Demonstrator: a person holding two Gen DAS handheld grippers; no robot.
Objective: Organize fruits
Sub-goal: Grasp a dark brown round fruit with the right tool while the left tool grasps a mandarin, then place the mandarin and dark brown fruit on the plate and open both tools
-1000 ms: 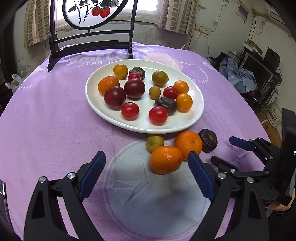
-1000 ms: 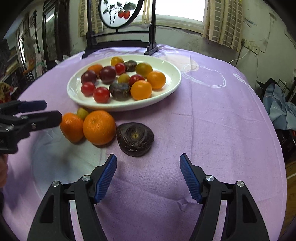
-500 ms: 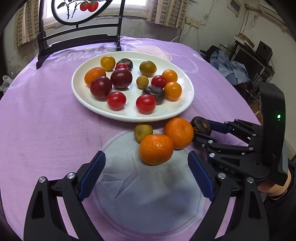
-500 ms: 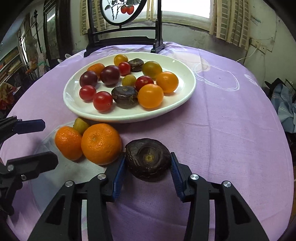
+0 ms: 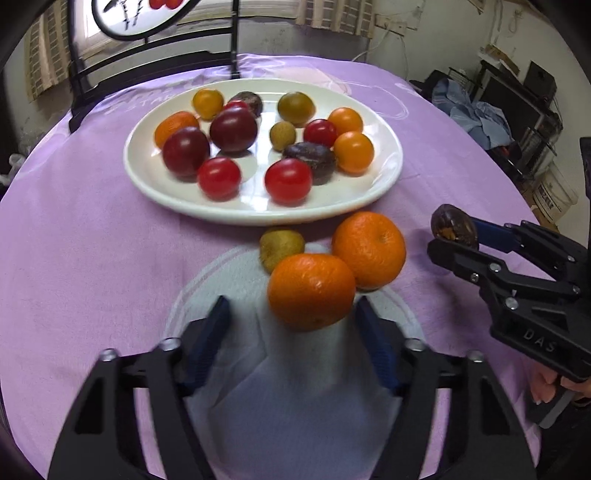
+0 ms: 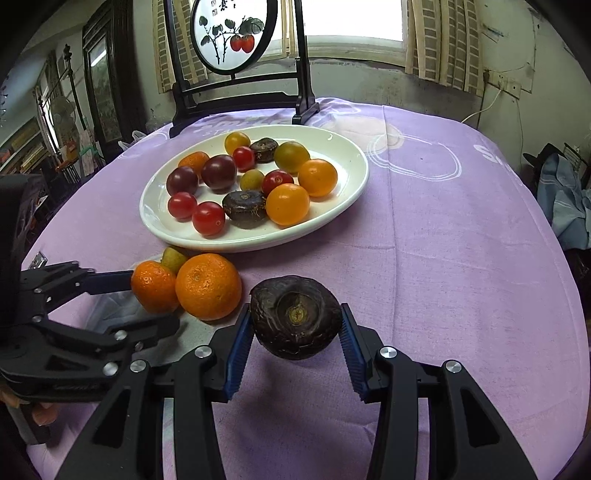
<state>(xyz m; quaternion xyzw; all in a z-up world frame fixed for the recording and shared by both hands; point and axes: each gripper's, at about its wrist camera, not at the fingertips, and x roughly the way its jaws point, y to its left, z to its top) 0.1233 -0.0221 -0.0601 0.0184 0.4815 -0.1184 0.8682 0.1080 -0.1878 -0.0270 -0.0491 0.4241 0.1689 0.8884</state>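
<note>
right gripper (image 6: pixel 295 332) clamped on dark fruit (image 6: pixel 295 316), lifted off desk | left gripper (image 5: pixel 291 325) apart, straddling near orange (image 5: pixel 311 291) | carry level to plate (image 6: pixel 347 210); lower into bare spot before releasing

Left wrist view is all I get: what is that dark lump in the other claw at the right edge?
Observer: The right gripper is shut on a dark wrinkled fruit, with both blue pads against its sides.
Operator: And my own claw?
Observer: Seen from the right wrist, the left gripper is open, with an orange between its fingers.
Operator: What is that round thing behind the plate?
Observer: A round painted panel in a dark stand, showing red fruits on a leafy branch.
</note>
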